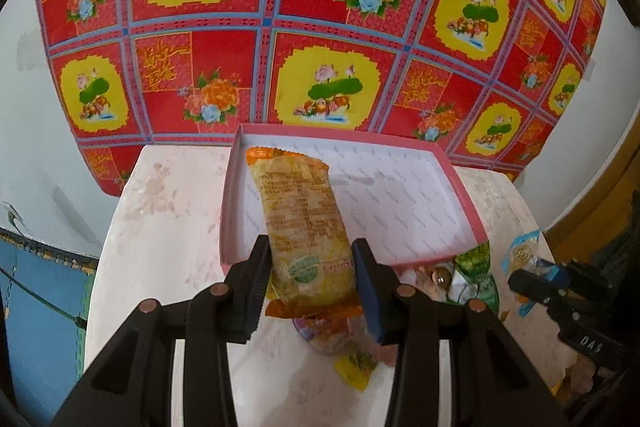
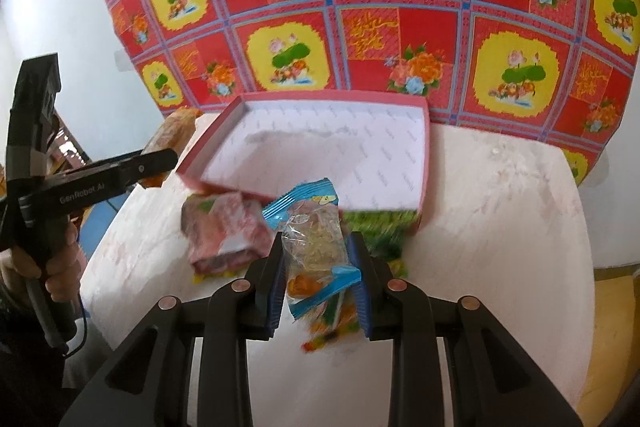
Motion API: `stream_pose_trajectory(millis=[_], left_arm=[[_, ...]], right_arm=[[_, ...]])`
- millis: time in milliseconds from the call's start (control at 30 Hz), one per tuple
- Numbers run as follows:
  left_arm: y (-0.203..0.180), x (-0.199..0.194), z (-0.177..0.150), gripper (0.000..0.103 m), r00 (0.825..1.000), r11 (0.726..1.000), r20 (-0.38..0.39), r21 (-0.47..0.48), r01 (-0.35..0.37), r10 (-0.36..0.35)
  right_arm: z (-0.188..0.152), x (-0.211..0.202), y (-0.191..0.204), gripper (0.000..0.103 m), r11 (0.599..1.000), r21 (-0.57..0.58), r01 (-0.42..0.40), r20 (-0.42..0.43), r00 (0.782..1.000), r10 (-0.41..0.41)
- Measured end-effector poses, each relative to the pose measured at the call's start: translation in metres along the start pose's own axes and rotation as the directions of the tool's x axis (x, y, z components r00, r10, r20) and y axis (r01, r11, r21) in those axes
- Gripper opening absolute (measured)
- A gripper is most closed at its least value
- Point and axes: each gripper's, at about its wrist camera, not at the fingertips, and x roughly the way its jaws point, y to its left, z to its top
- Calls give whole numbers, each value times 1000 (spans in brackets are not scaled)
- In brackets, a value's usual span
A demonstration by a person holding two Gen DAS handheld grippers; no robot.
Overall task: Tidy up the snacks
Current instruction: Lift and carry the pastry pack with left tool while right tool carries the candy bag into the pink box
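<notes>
Left claw [image 1: 312, 275] clamps light, crinkly yellow-orange snack packet [image 1: 300, 219] mid-body; right claw [image 2: 316, 279] clamps slippery clear blue-edged candy bag [image 2: 316, 247].

Left gripper [image 1: 314, 277]: black angular linkage arms, copper-coloured rivets, black ribbed pads; white "GenRobot.AI" lettering on side, black cable below handle. Right gripper [image 2: 316, 281]: same black frame, blue ribbed pads. Hand [image 2: 48, 267] bare-skinned, dark sleeve.
</notes>
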Motion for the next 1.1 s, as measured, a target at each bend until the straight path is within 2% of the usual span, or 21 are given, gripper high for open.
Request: stream_pose_trajectory(millis=[733,1100], left_arm=[[10,53,34,43,1000,1000,-14,6,-22,22],[10,88,40,43,998,999,-54,19,-30,31]], right_arm=[[48,42,-39,30,998,34,52,1,999,-52],[60,73,-53,30,997,60,51,-24,998,-50]])
